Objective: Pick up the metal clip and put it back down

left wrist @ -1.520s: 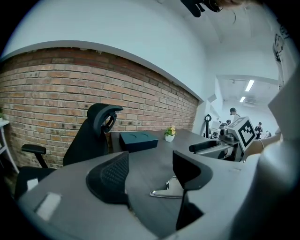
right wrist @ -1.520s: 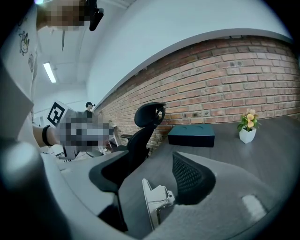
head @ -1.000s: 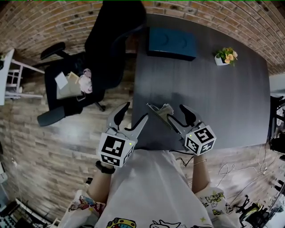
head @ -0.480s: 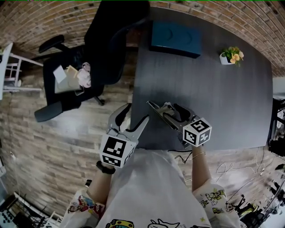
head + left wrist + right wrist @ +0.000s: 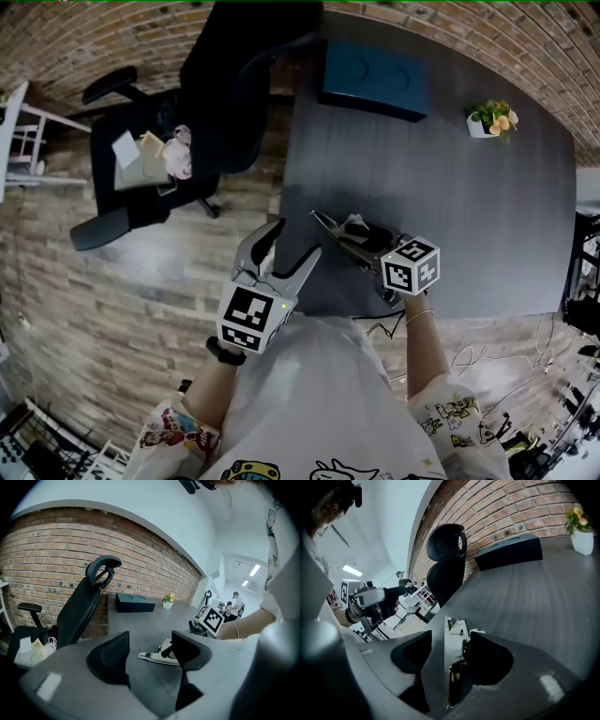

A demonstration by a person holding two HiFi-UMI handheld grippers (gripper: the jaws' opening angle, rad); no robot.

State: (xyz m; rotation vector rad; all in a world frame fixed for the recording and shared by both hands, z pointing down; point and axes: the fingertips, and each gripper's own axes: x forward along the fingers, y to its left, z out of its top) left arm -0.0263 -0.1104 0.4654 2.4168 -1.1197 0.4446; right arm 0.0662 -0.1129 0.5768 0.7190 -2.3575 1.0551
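Note:
The metal clip [image 5: 334, 231] lies flat on the dark table [image 5: 450, 206] near its front left corner, a shiny plate with a raised lever. My right gripper [image 5: 356, 237] is down over the clip [image 5: 454, 634], which sits between its jaws. These jaws have just been closing; the right pad [image 5: 487, 656] meets the lever, while the left pad [image 5: 412, 656] still stands apart from the plate. My left gripper [image 5: 292, 246] hangs open and empty beside the table's left edge. From the left gripper [image 5: 149, 651] I see the clip [image 5: 157, 656] on the tabletop ahead.
A dark blue box [image 5: 375, 80] and a small flower pot [image 5: 492, 120] stand at the table's far side. A black office chair [image 5: 225, 94] with papers on its seat is left of the table, on the wooden floor. Cables lie on the floor at the right.
My right gripper has come down onto the table around the clip and rolled a little. The clip has kept its place. The left gripper has sunk slightly.

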